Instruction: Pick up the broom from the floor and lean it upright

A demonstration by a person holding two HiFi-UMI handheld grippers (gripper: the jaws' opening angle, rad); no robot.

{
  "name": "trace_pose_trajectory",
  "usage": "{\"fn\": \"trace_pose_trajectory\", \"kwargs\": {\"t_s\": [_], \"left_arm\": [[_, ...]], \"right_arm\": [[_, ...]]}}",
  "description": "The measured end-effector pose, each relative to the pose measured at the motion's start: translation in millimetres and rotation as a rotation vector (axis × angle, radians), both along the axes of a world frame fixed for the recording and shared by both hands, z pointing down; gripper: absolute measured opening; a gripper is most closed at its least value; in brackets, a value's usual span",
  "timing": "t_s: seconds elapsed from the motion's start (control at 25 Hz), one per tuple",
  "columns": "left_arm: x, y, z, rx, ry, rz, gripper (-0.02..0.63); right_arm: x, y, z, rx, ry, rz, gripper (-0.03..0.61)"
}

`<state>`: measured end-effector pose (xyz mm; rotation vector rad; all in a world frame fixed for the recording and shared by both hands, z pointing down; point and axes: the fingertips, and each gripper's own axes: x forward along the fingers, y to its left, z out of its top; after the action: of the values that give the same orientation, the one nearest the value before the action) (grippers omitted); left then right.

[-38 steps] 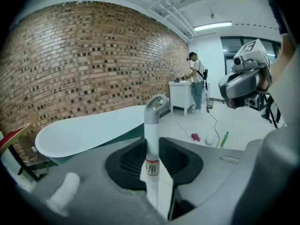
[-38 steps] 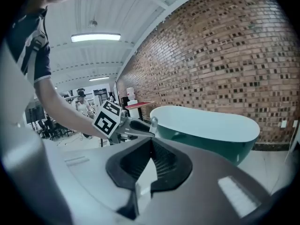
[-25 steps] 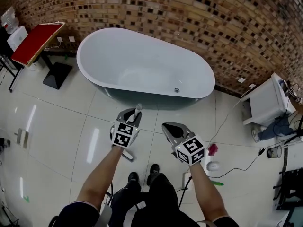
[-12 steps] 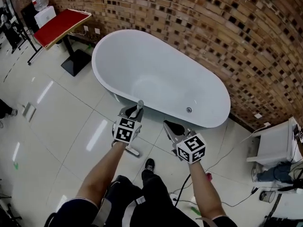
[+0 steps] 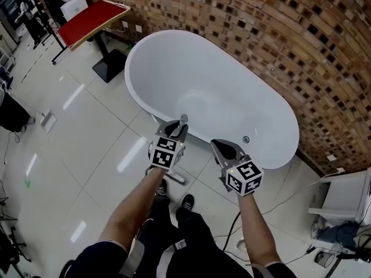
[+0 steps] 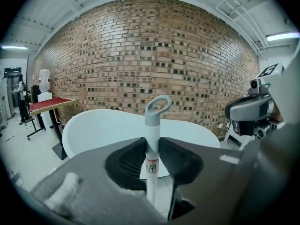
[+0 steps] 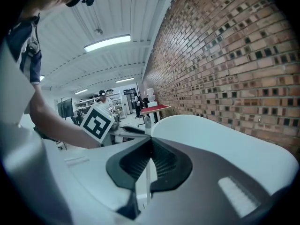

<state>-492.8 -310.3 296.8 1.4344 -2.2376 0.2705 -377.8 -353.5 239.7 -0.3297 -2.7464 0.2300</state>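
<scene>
The fingers (image 6: pixel 126 161) of the left gripper (image 6: pixel 152 146) are closing narrowly on the broom (image 6: pixel 151 125), just below the grey hanging loop at its top end. The thin white handle is standing upright between them. In the head view the left gripper (image 5: pixel 178 127) is sitting at the centre of the frame with the loop poking out above it. What looks like the shaft is slanting down beneath it toward the floor (image 5: pixel 75 149). The brush end is hiding under the arm, so I cannot tell whether it is touching the floor.

The handle is looking light, stiff and smooth. With a grip this high, it is likely to be swinging or slipping easily, and a second hold lower on the shaft would be steadying it.

The right gripper (image 7: pixel 149 144) is hanging just to the right, fingers drawn together on nothing. The bathtub (image 5: pixel 197 80) is lying just beyond both grippers in the upper middle of the frame. The brick wall (image 5: pixel 272 33) is rising behind it, and either is offering a leaning place.
</scene>
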Motion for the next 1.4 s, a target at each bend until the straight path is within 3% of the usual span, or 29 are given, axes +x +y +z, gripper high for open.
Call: {"fn": "trace_pose_trajectory", "kwargs": {"t_s": [0.52,0.72,1.4], "left_arm": [[-50.8,-29.7,19.2,0.041,-0.008,0.044,0.097],[-66.7,-41.7,25.0,0.042,-0.07,0.076,0.104],[-82.4,-71.4,40.5,0.046,-0.073,0.096,0.109]], "right_arm": [[-29.8,-31.8,-9.2,-0.066,-0.028,0.122,0.001],[-35.3,-33.1,1.0,-0.064,-0.004,0.14,0.0],[-10.3,-42.0,10.3,-0.047,0.033,0.193,0.002]]}}
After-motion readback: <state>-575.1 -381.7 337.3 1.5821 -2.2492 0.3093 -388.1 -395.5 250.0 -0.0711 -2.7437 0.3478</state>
